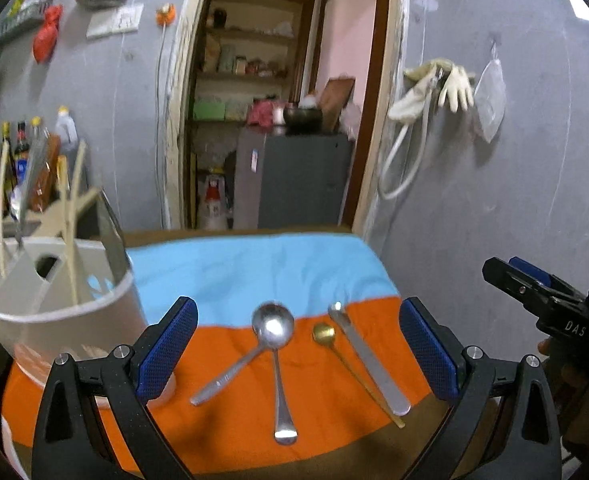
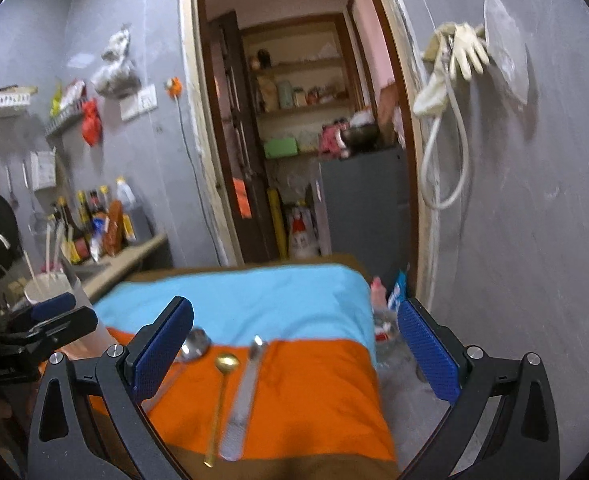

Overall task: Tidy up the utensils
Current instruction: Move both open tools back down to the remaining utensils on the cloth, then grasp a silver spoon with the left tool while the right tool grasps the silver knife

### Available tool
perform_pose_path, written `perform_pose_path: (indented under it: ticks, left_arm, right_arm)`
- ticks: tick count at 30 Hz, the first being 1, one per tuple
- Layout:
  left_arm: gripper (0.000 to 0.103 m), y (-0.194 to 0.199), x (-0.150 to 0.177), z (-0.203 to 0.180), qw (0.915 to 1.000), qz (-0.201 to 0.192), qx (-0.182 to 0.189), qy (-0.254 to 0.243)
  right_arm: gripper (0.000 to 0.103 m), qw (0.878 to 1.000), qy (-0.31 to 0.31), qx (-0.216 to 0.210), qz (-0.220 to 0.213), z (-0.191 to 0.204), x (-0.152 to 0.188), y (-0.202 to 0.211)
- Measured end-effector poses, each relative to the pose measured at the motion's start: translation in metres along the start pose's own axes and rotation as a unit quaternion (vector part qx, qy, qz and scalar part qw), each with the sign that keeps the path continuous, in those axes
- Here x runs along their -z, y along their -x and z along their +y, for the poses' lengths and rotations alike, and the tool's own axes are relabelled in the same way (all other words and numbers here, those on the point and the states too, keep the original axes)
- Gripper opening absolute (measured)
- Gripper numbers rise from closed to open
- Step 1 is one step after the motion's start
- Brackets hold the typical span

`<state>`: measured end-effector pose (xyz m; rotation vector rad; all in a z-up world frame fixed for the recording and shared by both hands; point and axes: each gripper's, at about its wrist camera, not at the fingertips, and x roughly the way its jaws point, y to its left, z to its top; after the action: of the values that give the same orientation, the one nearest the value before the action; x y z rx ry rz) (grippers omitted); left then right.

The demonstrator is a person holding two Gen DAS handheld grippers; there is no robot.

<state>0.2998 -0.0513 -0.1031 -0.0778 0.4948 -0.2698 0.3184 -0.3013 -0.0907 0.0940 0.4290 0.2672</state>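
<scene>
We are finding both grippers w/ fingers released, holding nothing. Left gripper [image 1: 297, 354] is hovering directly over the crossed steel spoons [image 1: 272, 326], right of the utensil holder [image 1: 54, 304]; handles are running toward us. Right gripper [image 2: 294, 354] is facing the gold spoon [image 2: 225, 362] & flat steel utensil [image 2: 246, 392], farther right of it on the surface.

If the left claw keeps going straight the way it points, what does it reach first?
Probably the two crossed silver spoons on the orange cloth, centred between its open fingers; depth is uncertain. Nothing is in between.
</scene>
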Motion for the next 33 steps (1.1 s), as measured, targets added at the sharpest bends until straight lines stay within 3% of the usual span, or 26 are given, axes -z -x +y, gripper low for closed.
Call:
perform_pose_path:
  ticks: [8,11,14,16,18,21,28,33]
  left_arm:
    - [0.098,-0.05,0.012,0.0,0.9953,0.089,-0.029,-0.024]
    - [0.096,-0.065,0.016,0.008,0.9933,0.111,-0.028,-0.012]
    - [0.082,-0.077,0.02,0.017,0.9902,0.136,-0.031,-0.002]
    - [0.063,-0.083,0.022,0.021,0.9876,0.154,-0.033,0.003]
    - [0.053,-0.089,0.025,0.025,0.9851,0.169,-0.035,0.004]
    - [0.046,-0.095,0.027,0.029,0.9814,0.187,-0.044,0.002]
    - [0.029,-0.103,0.032,0.036,0.976,0.208,-0.064,-0.012]
    - [0.025,-0.11,0.035,0.033,0.9711,0.224,-0.069,-0.047]
  right_arm:
    - [0.102,0.997,-0.013,-0.001,0.072,-0.016,0.019,-0.027]
    - [0.097,0.995,-0.017,-0.014,0.097,-0.018,0.025,-0.036]
    - [0.085,0.992,-0.013,-0.028,0.126,-0.014,0.032,-0.046]
    - [0.08,0.989,-0.009,-0.035,0.142,-0.011,0.035,-0.053]
    - [0.075,0.986,-0.006,-0.042,0.158,-0.007,0.038,-0.061]
    - [0.071,0.983,0.001,-0.051,0.175,0.001,0.039,-0.071]
    - [0.044,0.973,0.028,-0.076,0.215,0.024,0.042,-0.095]
    - [0.039,0.964,0.06,-0.081,0.247,0.042,0.048,-0.106]
